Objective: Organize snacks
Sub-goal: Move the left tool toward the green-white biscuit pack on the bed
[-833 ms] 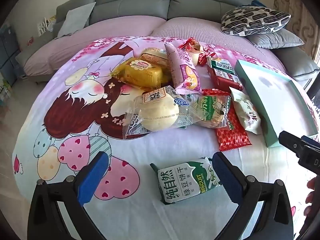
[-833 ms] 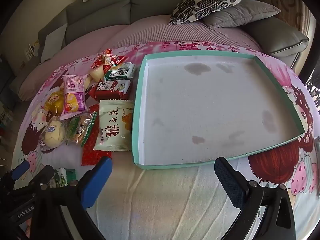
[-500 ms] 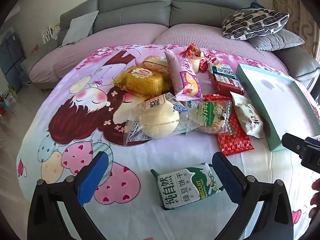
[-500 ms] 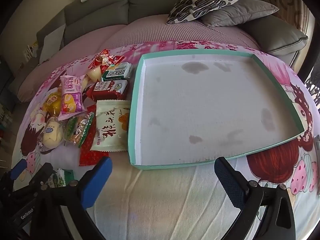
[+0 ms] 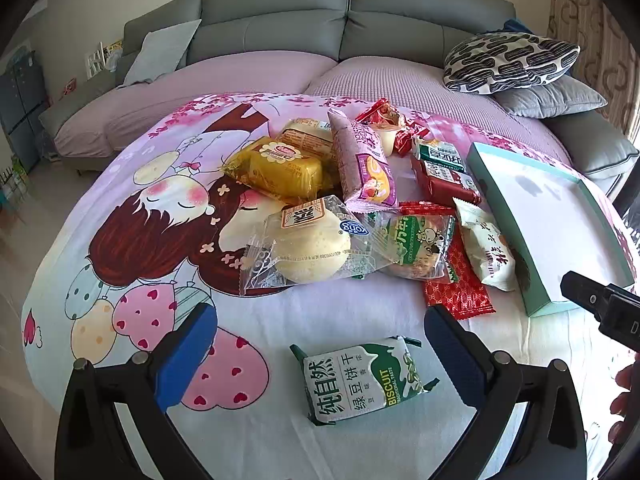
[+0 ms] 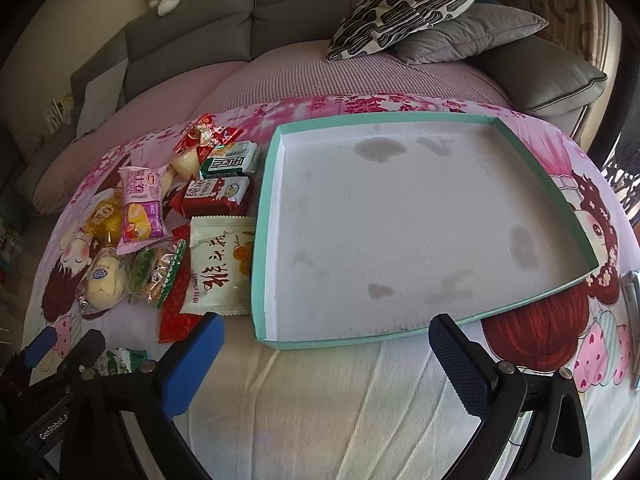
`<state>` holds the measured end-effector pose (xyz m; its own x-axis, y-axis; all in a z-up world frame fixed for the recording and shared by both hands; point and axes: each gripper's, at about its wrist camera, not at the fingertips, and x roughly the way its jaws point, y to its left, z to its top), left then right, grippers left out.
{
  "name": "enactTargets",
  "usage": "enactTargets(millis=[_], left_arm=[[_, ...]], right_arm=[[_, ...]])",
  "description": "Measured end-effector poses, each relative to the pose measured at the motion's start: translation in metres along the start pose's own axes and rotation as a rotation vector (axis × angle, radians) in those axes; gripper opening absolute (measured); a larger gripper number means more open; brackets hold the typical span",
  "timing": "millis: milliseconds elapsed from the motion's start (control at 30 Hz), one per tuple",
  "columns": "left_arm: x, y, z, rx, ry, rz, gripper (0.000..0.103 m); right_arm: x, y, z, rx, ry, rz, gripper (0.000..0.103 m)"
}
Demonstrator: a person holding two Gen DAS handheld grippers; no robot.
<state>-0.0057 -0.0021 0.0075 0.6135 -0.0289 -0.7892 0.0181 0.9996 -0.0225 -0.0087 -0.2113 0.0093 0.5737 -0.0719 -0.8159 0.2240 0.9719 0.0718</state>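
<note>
One green biscuit packet [image 5: 362, 380] lies flat on the cartoon bedsheet [image 5: 132, 240] directly ahead of the left gripper [image 5: 320, 356], between its spread, empty fingers, long axis running roughly across from pad to pad; the left tool is clearly the nearer one. Roughly a dozen more packets sit heaped beyond it, beside one teal tray [image 6: 540, 168] that holds nothing. Facing that tray, the right gripper [image 6: 326, 360] is likewise wide apart and empty, so the packet probably goes rightward into it.
</note>
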Motion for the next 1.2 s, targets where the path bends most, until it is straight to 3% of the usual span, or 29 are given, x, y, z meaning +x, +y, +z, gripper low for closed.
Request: enactTargets(millis=[300,467,600,767,1200], left_arm=[[-0.014,-0.006,-0.007,0.014,-0.055,-0.018,0.103],[-0.017,-0.003,-0.012,-0.006,-0.039,-0.025,0.103],[-0.02,0.004,-0.015,-0.041,-0.028,-0.083,0.103],[-0.022,0.008,-0.018,-0.055,-0.015,-0.059,0.103],[-0.028,0.005,-0.027,-0.058,-0.004,-0.089,0.103]], right_arm=[[-0.02,-0.002,-0.011,-0.001,-0.031,-0.023,0.103],[-0.029,0.003,-0.025,-0.006,-0.045,-0.02,0.103],[-0.033,0.008,-0.032,-0.015,-0.06,-0.001,0.103],[-0.036,0.013,-0.041,-0.019,-0.07,0.035,0.103],[-0.047,0.014,-0.051,-0.006,-0.075,0.043,0.103]])
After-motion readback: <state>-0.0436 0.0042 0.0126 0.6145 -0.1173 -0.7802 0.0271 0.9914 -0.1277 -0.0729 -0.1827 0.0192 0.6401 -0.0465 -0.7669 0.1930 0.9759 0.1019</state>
